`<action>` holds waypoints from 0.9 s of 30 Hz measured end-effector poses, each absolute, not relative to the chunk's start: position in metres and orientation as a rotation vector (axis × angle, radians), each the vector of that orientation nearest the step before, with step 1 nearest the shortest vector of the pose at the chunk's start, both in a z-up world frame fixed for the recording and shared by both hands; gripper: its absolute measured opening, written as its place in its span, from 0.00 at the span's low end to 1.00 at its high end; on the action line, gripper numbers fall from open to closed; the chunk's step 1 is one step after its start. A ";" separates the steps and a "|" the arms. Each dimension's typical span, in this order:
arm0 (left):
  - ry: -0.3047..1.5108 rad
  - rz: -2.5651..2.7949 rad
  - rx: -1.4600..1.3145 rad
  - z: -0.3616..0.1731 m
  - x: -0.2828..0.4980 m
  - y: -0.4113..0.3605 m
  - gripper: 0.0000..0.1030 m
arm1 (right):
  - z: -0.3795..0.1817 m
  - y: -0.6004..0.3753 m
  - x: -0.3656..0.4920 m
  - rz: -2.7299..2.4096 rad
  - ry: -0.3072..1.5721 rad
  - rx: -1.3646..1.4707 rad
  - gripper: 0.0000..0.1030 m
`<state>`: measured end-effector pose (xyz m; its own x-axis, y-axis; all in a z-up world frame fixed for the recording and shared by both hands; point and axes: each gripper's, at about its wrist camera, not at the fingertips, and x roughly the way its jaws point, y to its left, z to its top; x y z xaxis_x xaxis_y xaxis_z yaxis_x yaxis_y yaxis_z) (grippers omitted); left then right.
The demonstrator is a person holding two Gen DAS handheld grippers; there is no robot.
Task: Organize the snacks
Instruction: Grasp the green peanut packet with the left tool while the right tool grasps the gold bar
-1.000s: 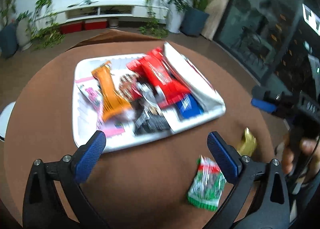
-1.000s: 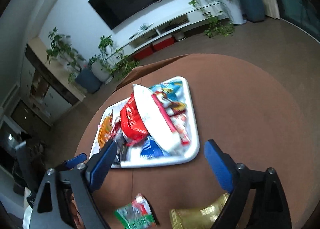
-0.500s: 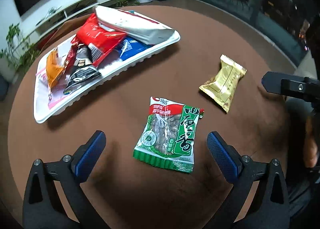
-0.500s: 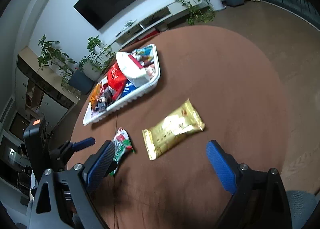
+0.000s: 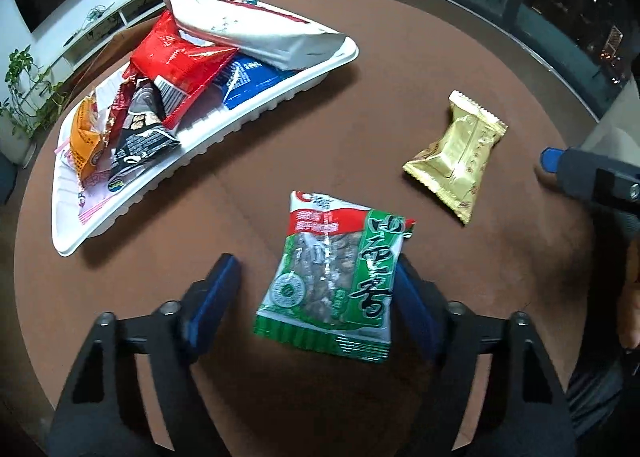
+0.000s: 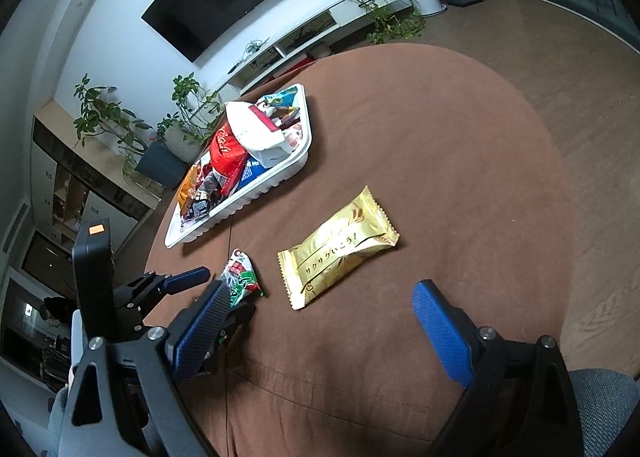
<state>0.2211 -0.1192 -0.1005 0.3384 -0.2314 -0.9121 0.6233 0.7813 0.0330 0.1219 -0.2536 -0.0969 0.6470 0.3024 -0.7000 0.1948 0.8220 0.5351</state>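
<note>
You have most of the snacks already lying in the white tray (image 5: pixel 200 145) at the far side of the round brown table (image 5: pixel 360 97) — a red packet, a white bag, a blue one, an orange one and some dark ones, piled loosely. Two snacks are left outside it, so the task looks mostly done but not finished. Your left gripper (image 5: pixel 316 293) stands over the green packet (image 5: pixel 336 281), which lies flat on the table near you; its jaws have just been closing, with the packet between them. The right pad is at the packet's edge, the left pad is clearly apart from it, so it is not yet grasped. Your right gripper (image 6: pixel 316 321) is released, jaws wide and holding nothing, and it points toward the gold packet (image 6: pixel 340 245), which lies on the table just ahead of its fingers, beside the green one. What remains, I judge, is to pick both packets and bring them to the tray.
</note>
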 end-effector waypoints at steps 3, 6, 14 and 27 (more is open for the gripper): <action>1.092 -0.595 0.403 -0.100 0.222 -0.121 0.46 | -0.097 -0.254 0.122 0.063 0.883 0.616 0.92; 1.089 -0.595 0.402 -0.100 0.223 -0.122 0.38 | -0.097 -0.255 0.121 0.061 0.882 0.612 0.92; 1.072 -0.593 0.327 -0.096 0.223 -0.110 0.28 | -0.098 -0.248 0.124 0.056 0.893 0.573 0.92; 1.055 -0.572 0.148 -0.093 0.197 -0.063 0.26 | -0.106 -0.236 0.155 0.021 0.968 0.491 0.86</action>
<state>0.1974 -0.0629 -0.0928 0.3636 -0.3733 -0.8535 0.5117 0.8456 -0.1519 0.1546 -0.2363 -0.1055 0.5757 0.2318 -0.7841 0.1983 0.8908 0.4088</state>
